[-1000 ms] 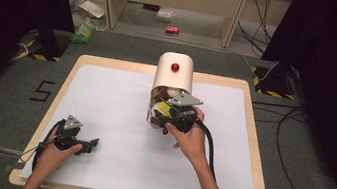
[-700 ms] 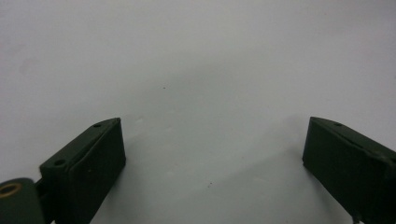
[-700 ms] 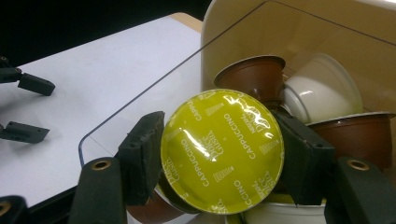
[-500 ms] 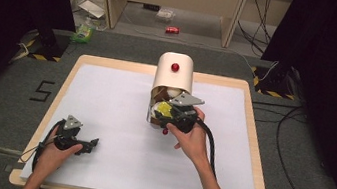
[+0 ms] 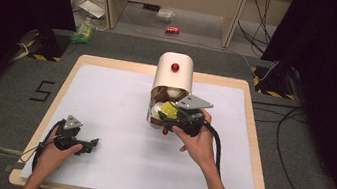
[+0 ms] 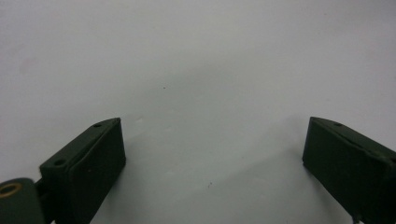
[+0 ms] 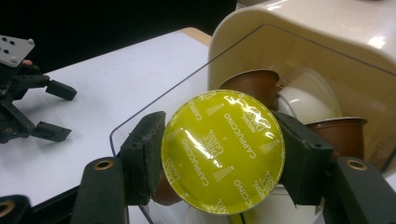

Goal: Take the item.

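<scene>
The right gripper [image 7: 223, 154] holds a yellow capsule [image 7: 223, 151] with the word CAPPUCCINO on its foil lid. The capsule sits between the 2 black jaws, and each pad presses on one side of its rim, so the jaws are closed on it; they have just finished closing on it. The foil lid faces the camera in the right gripper view. In the high view the right gripper [image 5: 180, 119] is at the open front of the cream dispenser [image 5: 175, 72], and the capsule [image 5: 169, 110] is just at this opening.

The dispenser stands near the far edge of the table [image 5: 251, 137] and has a red knob [image 5: 175, 67] on top. Inside it, behind a clear front panel [image 7: 154, 112], lie more capsules: 2 brown capsules [image 7: 254, 84] and a white one [image 7: 308, 98], touching each other.

The left gripper [image 5: 79, 142] rests on the white table surface, well apart from the dispenser. Its jaws stand wide open with nothing between them.
</scene>
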### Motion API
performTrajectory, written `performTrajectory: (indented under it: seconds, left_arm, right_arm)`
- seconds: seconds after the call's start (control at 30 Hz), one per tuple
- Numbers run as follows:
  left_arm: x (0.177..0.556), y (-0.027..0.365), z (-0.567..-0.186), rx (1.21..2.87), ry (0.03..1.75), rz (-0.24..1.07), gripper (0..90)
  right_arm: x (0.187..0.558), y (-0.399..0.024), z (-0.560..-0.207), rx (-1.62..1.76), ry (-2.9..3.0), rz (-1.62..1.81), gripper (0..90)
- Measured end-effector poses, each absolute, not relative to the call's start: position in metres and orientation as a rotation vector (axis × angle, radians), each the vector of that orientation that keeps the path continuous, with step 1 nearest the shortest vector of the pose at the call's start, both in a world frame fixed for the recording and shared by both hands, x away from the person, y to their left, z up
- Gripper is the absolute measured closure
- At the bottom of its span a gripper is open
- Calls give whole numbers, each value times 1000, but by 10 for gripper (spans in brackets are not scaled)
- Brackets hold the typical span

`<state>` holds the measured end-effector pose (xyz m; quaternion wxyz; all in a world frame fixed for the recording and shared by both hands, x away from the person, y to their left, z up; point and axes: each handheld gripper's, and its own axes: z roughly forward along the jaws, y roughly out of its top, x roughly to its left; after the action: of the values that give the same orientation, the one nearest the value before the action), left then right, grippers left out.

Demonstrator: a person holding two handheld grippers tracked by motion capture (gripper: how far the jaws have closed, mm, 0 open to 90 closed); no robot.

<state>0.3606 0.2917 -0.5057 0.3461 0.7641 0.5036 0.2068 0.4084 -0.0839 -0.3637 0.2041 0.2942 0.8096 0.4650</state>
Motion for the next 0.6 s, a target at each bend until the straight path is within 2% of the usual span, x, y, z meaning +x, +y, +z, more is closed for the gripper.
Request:
performTrajectory:
  seconds: [0.6]
  left_arm:
    - [361, 292, -506, 1983, 1307, 537, 51]
  right_arm:
    - [395, -105, -352, 827, 2243, 1311, 397]
